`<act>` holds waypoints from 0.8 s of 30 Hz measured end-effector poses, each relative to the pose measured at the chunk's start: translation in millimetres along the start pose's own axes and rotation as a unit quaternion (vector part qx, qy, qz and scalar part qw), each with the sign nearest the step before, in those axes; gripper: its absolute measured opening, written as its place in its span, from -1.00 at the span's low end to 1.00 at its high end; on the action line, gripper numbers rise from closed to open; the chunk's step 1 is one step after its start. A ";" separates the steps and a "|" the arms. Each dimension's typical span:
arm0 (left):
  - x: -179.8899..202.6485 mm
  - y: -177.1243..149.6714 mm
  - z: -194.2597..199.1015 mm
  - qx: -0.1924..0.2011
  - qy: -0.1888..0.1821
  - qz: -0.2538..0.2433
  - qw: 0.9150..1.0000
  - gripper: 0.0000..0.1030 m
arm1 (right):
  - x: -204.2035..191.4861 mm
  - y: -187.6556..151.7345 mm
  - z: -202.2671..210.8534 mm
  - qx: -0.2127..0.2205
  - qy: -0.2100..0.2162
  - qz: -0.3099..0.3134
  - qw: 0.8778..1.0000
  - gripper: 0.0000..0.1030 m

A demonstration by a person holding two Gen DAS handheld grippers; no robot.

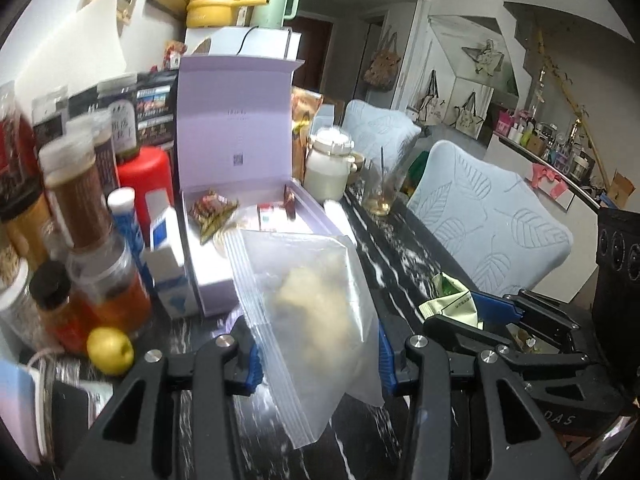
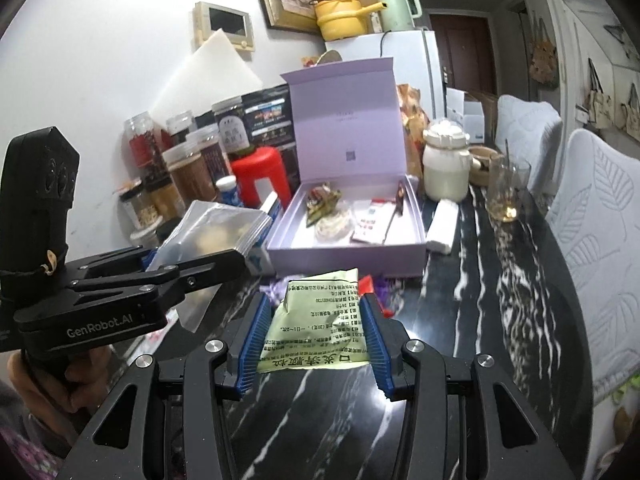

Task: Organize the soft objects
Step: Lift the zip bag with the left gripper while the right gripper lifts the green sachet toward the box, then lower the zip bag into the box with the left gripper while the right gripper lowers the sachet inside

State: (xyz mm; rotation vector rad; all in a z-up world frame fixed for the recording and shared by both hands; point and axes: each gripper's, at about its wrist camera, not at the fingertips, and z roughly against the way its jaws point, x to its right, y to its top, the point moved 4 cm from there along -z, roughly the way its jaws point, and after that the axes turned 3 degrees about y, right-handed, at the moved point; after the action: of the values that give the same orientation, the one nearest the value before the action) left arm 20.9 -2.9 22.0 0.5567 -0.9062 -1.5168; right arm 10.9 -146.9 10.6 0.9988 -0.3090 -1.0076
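My left gripper (image 1: pixel 318 354) is shut on a clear zip bag (image 1: pixel 308 312) with a pale soft lump inside, held above the black marble table (image 1: pixel 400 276). The bag also shows in the right wrist view (image 2: pixel 212 232), with the left gripper (image 2: pixel 152 276) at the left. My right gripper (image 2: pixel 314 336) is shut on a light green printed sachet (image 2: pixel 318 320), which also shows in the left wrist view (image 1: pixel 450 304). An open lilac box (image 2: pixel 348 236) stands just beyond both grippers, with small snack packets and a white card inside. It shows in the left wrist view too (image 1: pixel 236 128).
Jars and bottles (image 1: pixel 80 200), a red container (image 2: pixel 258 176) and a yellow lemon (image 1: pixel 110 350) crowd the table's left side. A white jar (image 2: pixel 444 168), a glass (image 2: pixel 506 192) and a white packet (image 2: pixel 442 226) stand right of the box. Pale blue chairs (image 1: pixel 492 220) line the right edge.
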 end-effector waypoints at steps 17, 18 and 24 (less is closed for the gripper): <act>-9.0 69.1 -25.1 0.053 -0.011 -0.019 0.998 -0.16 | 18.9 70.9 -27.8 0.044 0.006 0.019 0.999 -0.11; -8.5 72.2 -27.0 0.055 -0.011 -0.020 0.998 -0.16 | 20.8 75.0 -30.4 0.046 0.005 0.019 0.999 -0.11; -7.6 95.2 -37.1 0.074 -0.008 -0.031 0.997 -0.16 | 32.4 96.0 -46.6 0.056 0.003 0.018 0.998 -0.11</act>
State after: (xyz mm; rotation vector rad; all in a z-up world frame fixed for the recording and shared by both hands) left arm 108.3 -1.1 75.5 0.6866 -1.0273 -1.5181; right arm 111.5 -132.4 56.6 1.0933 -0.3815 -0.9630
